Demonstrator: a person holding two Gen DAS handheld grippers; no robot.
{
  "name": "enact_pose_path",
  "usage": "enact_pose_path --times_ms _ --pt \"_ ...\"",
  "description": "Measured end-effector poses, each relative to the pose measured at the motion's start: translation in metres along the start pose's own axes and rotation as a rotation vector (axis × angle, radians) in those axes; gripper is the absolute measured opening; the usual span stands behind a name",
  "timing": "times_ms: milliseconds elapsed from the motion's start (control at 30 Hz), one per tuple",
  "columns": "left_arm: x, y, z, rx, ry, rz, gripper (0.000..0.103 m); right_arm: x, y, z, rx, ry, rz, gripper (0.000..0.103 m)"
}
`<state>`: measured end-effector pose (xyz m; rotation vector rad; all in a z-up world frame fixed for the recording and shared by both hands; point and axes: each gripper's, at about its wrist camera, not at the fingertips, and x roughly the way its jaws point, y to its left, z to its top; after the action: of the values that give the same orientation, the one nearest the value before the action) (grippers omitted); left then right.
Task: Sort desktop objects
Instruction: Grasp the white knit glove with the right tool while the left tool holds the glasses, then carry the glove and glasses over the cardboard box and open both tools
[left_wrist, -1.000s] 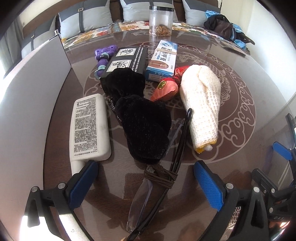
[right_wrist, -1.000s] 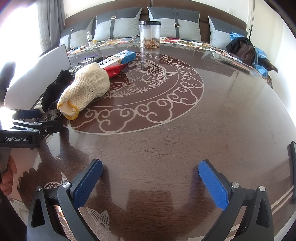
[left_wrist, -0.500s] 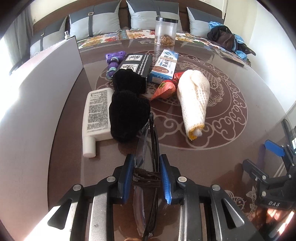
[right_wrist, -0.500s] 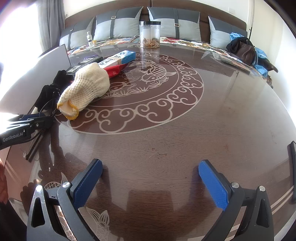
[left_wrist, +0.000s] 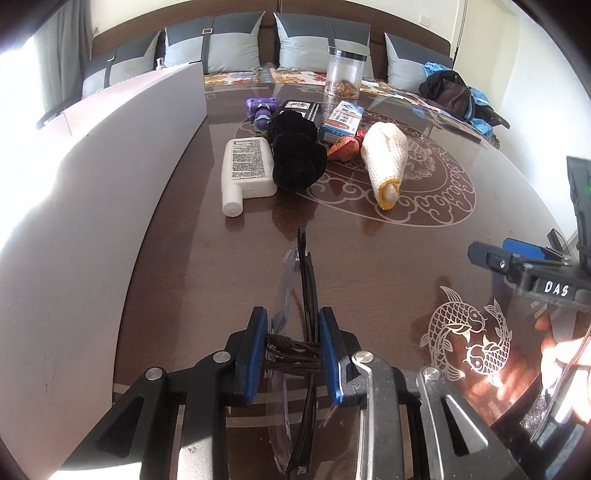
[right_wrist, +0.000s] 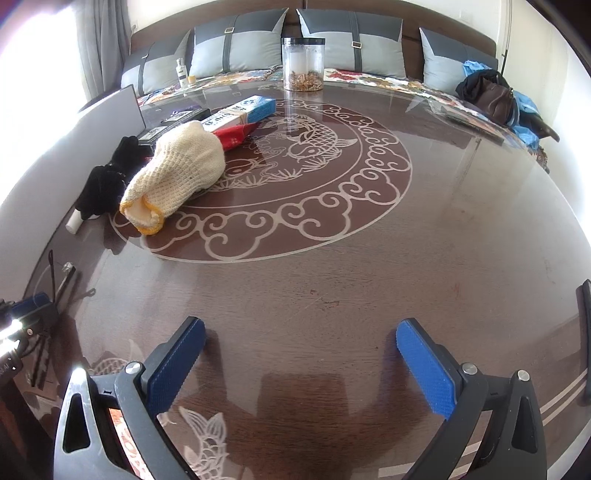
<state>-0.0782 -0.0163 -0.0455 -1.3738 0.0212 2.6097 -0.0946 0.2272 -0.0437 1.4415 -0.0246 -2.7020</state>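
Left gripper (left_wrist: 291, 347) pinches the folded glasses (left_wrist: 301, 295) low in frame for sorting; right gripper (right_wrist: 299, 363) gapes empty.

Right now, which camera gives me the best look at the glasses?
Left wrist: the glasses, folded and cord-wrapped, sit between the left gripper pads. The right wrist shows only thin dark bits at its left edge beside that gripper.

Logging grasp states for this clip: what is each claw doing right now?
Left claw: closed on the folded glasses.
Right claw: open, holding nothing, above the table.
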Motion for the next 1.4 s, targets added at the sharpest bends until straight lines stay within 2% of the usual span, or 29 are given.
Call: enact_pose_path --times_ms 67,100,167,267,333,367,400,433,467,533,600,667,800,900,1000,1200,1233,1300,1333,1367,1400 --pt "0.000 -0.001 -0.001 0.007 -0.006 0.004 0.028 -0.009 0.008 0.013 0.040 -0.029 0.133 0.103" --pt "-0.001 -0.001 -0.002 0.009 -0.009 0.006 0.028 -0.013 0.017 0.025 0.032 -0.059 0.147 0.103" --pt "-0.001 0.000 -0.002 0.011 -0.015 0.006 0.028 -0.011 0.038 0.053 0.007 -0.081 0.168 0.103" --pt "-0.001 0.001 -0.004 0.013 -0.021 0.003 0.028 0.017 0.071 0.093 -0.024 -0.008 0.173 0.103" --pt "-0.001 0.002 -0.004 0.020 -0.026 0.008 0.028 0.041 0.091 0.107 -0.079 0.050 0.134 0.103" --pt "-0.001 0.002 -0.005 0.017 -0.029 0.007 0.028 0.052 0.097 0.109 -0.103 0.076 0.118 0.095" --pt "-0.001 0.003 -0.005 0.008 -0.032 0.003 0.028 0.057 0.100 0.107 -0.127 0.087 0.107 0.070" --pt "0.000 0.005 -0.004 -0.004 -0.036 -0.003 0.028 0.060 0.101 0.105 -0.150 0.086 0.078 0.060" --pt "0.001 0.006 -0.003 -0.016 -0.039 -0.011 0.028 0.057 0.098 0.101 -0.157 0.072 0.076 0.057" --pt "0.002 0.007 -0.002 -0.030 -0.043 -0.026 0.028 0.043 0.085 0.089 -0.127 0.032 0.128 0.048" --pt "0.001 0.006 0.000 -0.041 -0.048 -0.053 0.028 0.024 0.071 0.067 -0.116 0.002 0.147 0.037" --pt "0.000 0.003 0.002 -0.039 -0.061 -0.071 0.028 0.004 0.051 0.041 -0.080 -0.036 0.161 0.033" --pt "-0.005 -0.004 0.005 -0.025 -0.086 -0.093 0.028 -0.025 0.006 -0.005 0.060 -0.080 0.176 0.033" --pt "-0.013 -0.003 0.003 -0.036 -0.101 -0.105 0.028 -0.038 -0.027 -0.007 0.235 -0.096 0.240 0.032" --pt "-0.027 0.002 0.003 -0.049 -0.130 -0.108 0.028 -0.052 -0.043 -0.011 0.298 -0.146 0.255 0.031" --pt "-0.043 0.014 0.004 -0.078 -0.177 -0.124 0.027 -0.056 -0.043 -0.019 0.319 -0.144 0.270 0.031" --pt "-0.044 0.015 0.004 -0.076 -0.177 -0.122 0.027 -0.057 -0.039 -0.020 0.305 -0.142 0.247 0.031" --pt "-0.045 0.017 0.002 -0.077 -0.176 -0.122 0.027 -0.056 -0.031 -0.019 0.244 -0.122 0.146 0.033" --pt "-0.045 0.019 0.001 -0.081 -0.177 -0.123 0.027 -0.059 -0.027 -0.016 0.220 -0.132 0.100 0.035" --pt "-0.045 0.020 0.001 -0.085 -0.178 -0.124 0.027 -0.063 -0.027 -0.015 0.203 -0.157 0.063 0.052" --pt "-0.045 0.022 0.001 -0.089 -0.177 -0.128 0.027 -0.067 -0.028 -0.012 0.188 -0.185 0.021 0.085"
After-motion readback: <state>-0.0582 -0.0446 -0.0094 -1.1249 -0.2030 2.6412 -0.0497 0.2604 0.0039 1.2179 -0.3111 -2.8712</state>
